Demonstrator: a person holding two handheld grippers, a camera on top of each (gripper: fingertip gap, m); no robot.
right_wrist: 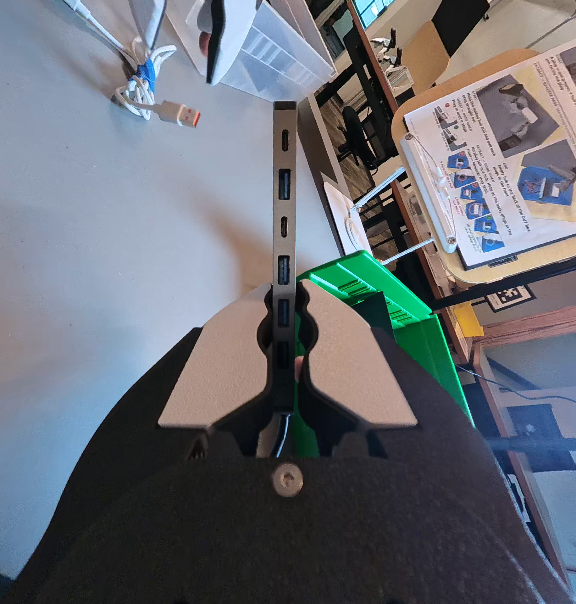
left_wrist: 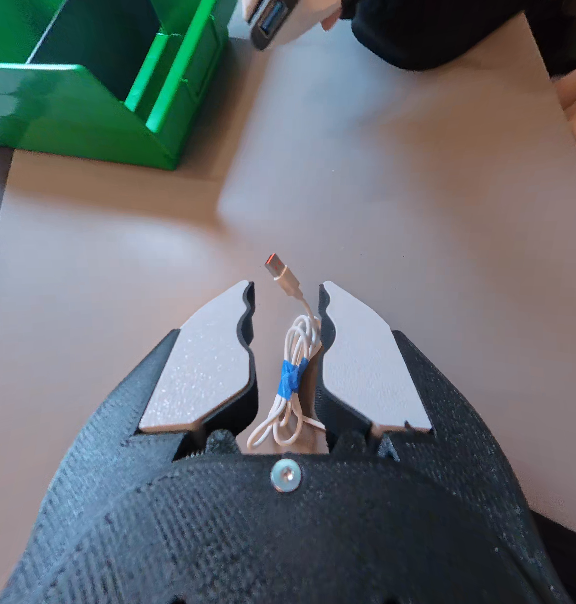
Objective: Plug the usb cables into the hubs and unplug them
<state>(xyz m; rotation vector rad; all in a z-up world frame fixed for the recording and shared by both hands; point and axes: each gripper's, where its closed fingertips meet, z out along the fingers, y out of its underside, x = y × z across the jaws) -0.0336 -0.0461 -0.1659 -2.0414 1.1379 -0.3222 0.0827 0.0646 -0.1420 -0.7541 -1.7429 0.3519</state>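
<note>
A coiled white USB cable (left_wrist: 291, 376), bound with blue tape, lies on the table between the fingers of my left gripper (left_wrist: 286, 287), which is open around it. Its gold USB-A plug (left_wrist: 275, 266) with an orange insert points forward, just past the fingertips. My right gripper (right_wrist: 285, 291) is shut on a slim grey hub (right_wrist: 284, 196) and holds it edge-up, with its row of several ports facing the camera. The hub's end (left_wrist: 268, 26) shows at the top of the left wrist view. The cable (right_wrist: 139, 85) and plug (right_wrist: 182, 114) also show in the right wrist view.
A green bin (left_wrist: 84, 98) stands on the table at the far left, also beside the hub in the right wrist view (right_wrist: 394, 300). A clear plastic container (right_wrist: 280, 65) sits behind the cable. A printed instruction sheet (right_wrist: 508, 157) lies on a stand off the table. The tips of one gripper are about 15 cm away from the tips of the other.
</note>
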